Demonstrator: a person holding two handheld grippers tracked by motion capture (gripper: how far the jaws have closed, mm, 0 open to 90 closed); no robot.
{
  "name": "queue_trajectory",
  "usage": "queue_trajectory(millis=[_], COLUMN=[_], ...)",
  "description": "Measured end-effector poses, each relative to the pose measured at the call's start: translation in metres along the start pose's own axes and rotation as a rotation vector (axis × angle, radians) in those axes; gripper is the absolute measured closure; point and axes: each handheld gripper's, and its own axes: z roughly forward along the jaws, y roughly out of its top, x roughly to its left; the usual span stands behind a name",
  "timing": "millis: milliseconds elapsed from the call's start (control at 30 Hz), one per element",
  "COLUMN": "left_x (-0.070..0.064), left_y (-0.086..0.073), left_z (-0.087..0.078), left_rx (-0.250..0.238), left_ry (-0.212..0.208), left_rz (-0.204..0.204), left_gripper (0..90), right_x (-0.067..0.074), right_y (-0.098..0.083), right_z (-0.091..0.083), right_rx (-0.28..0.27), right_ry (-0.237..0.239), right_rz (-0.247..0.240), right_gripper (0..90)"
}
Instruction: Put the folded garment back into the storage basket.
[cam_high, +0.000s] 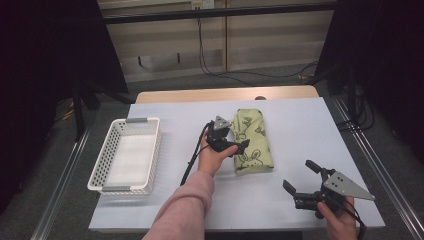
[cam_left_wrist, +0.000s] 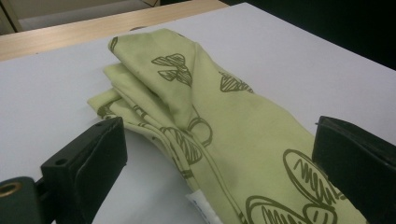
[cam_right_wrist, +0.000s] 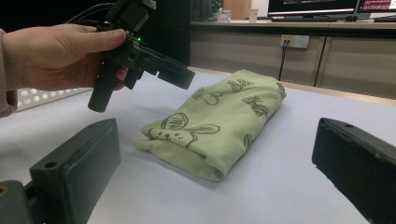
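Cloth (cam_high: 253, 141) is the thing in play here, one folded light-green piece with rabbit and bow doodles, lying flat around the middle of the white surface (cam_high: 300, 125).

Nearest to the person, the right gripper (cam_high: 301, 180) sits at the near right corner, well apart from the cloth. Its jaws are spread wide with nothing between them. In the right gripper view the cloth (cam_right_wrist: 219, 119) lies further off, framed between the two black jaws but not touching either.

Next out, the left gripper (cam_high: 239, 145) is right at the cloth's left edge, held by the left hand (cam_high: 214, 157) in a pink sleeve (cam_high: 182, 210). In the left gripper view the cloth (cam_left_wrist: 224, 126) runs up between the jaws: the right-hand jaw sits against or over the fabric's edge, the left-hand one stands off on bare surface. Jaws are released, gap wide, not pinching anything yet. Can't really tell from the high view whether the tips touch the fabric, the hand covers part of that.

Hard to see stuff: the near end of the cloth is cut off at the bottom of the left gripper view, and there's a small white tag (cam_left_wrist: 205, 210) there I can't read. How many layers are folded in is anyone's guess.

Off to the left, one white perforated basket (cam_high: 102, 165) stands well apart from the cloth. Farther back, the surface's wooden edge (cam_high: 225, 94) shows, with cables (cam_high: 215, 65) on the floor behind.

Count: one cloth, one basket, two grippers.
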Motion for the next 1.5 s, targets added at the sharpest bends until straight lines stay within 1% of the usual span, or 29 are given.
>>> queue_trajectory(millis=[33,167,200,233,333,400,433,533,567,633,700,733,767,800,833,867,1000,1033,1067,1100,1133,1167,1200,1333,1367,1400,1433,1467,1500], left_x=[-0.001,-0.001,-0.001,-0.001,-0.002,-0.002,-0.003,-0.002,-0.002,-0.002,-0.004,-0.004,-0.004,-0.004,-0.004,-0.005,-0.005,-0.005,-0.004,-0.004,-0.002,-0.002,-0.002,0.000,-0.001,-0.001,-0.002,-0.004,-0.004], left_y=[0.000,0.002,0.002,0.002,0.004,0.005,0.005,0.005,0.005,0.005,0.004,0.004,0.004,0.004,0.004,0.004,0.002,0.002,0.000,0.000,-0.002,-0.003,-0.004,-0.005,-0.007,-0.007,-0.007,-0.009,-0.009], left_z=[0.003,0.006,0.008,0.009,0.012,0.015,0.018,0.020,0.022,0.023,0.026,0.028,0.029,0.030,0.030,0.032,0.035,0.035,0.037,0.037,0.039,0.040,0.041,0.043,0.045,0.045,0.047,0.050,0.050], left_rx=[-0.009,0.008,0.012,0.012,0.014,0.024,0.029,0.034,0.035,0.043,0.048,0.061,0.061,0.065,0.065,0.072,0.077,0.087,0.099,0.099,0.115,0.124,0.135,0.146,0.143,0.143,0.146,0.167,0.167], left_ry=[-0.004,0.001,0.005,0.000,0.008,0.006,0.013,0.016,0.020,0.017,0.025,0.022,0.034,0.037,0.037,0.047,0.049,0.047,0.049,0.049,0.055,0.057,0.062,0.058,0.051,0.051,0.048,0.048,0.048], left_rz=[-0.014,-0.011,-0.020,-0.019,-0.021,-0.020,-0.025,-0.021,-0.026,-0.024,-0.021,-0.016,-0.020,-0.030,-0.030,-0.042,-0.052,-0.047,-0.053,-0.053,-0.058,-0.074,-0.077,-0.070,-0.092,-0.092,-0.099,-0.125,-0.125], left_gripper=[3.4,3.5,4.0,4.3,4.3,4.3,4.3,4.3,4.4,4.5,4.6,4.6,4.7,5.0,5.2,5.2,5.2,5.1,5.2,5.1,5.1,5.0,5.1,5.2,6.1,8.7,8.7,11.6,12.4], right_x=[0.000,0.000,0.000,0.000,0.000,0.000,0.000,0.000,0.000,0.000,0.000,0.000,0.000,0.000,0.000,0.000,0.000,0.000,0.000,0.000,0.000,0.000,0.000,0.000,0.000,0.000,0.000,0.000,0.000], right_y=[0.000,0.000,0.000,0.000,0.000,0.000,0.000,0.000,0.000,0.000,0.000,0.000,0.000,0.000,0.000,0.000,0.000,0.000,0.000,0.000,0.000,0.000,0.000,0.000,0.000,0.000,0.000,0.000,0.000], right_z=[0.000,0.000,0.000,0.000,0.000,0.000,0.000,0.000,0.000,0.000,0.000,0.000,0.000,0.000,0.000,0.000,0.000,0.000,0.000,0.000,0.000,0.000,0.000,0.000,0.000,0.000,0.000,0.000,0.000], right_rx=[0.000,-0.002,0.000,0.000,0.000,0.001,0.002,0.001,0.001,0.000,0.000,0.000,0.000,0.000,-0.001,-0.001,-0.001,0.000,-0.001,-0.001,-0.003,-0.002,-0.001,-0.002,-0.002,-0.003,-0.003,-0.002,-0.001], right_ry=[0.001,0.001,0.001,0.001,0.002,0.003,-0.001,0.001,0.003,-0.002,0.003,0.003,0.003,0.003,0.000,0.003,0.003,0.002,0.003,0.003,0.001,0.001,0.004,0.003,0.006,0.004,0.004,0.007,0.006], right_rz=[0.000,0.005,-0.001,-0.001,-0.001,-0.005,-0.006,-0.006,-0.006,-0.002,-0.004,-0.004,-0.003,-0.003,-0.004,-0.003,-0.005,-0.005,-0.006,-0.006,-0.006,-0.005,-0.005,-0.007,-0.007,-0.006,-0.006,-0.006,-0.004], right_gripper=[0.6,0.6,0.6,0.6,0.6,0.6,0.6,0.6,0.6,0.7,0.6,0.6,0.6,0.6,0.6,0.6,0.6,0.6,0.6,0.6,0.6,0.6,0.6,0.6,0.7,0.6,0.6,0.6,0.7])
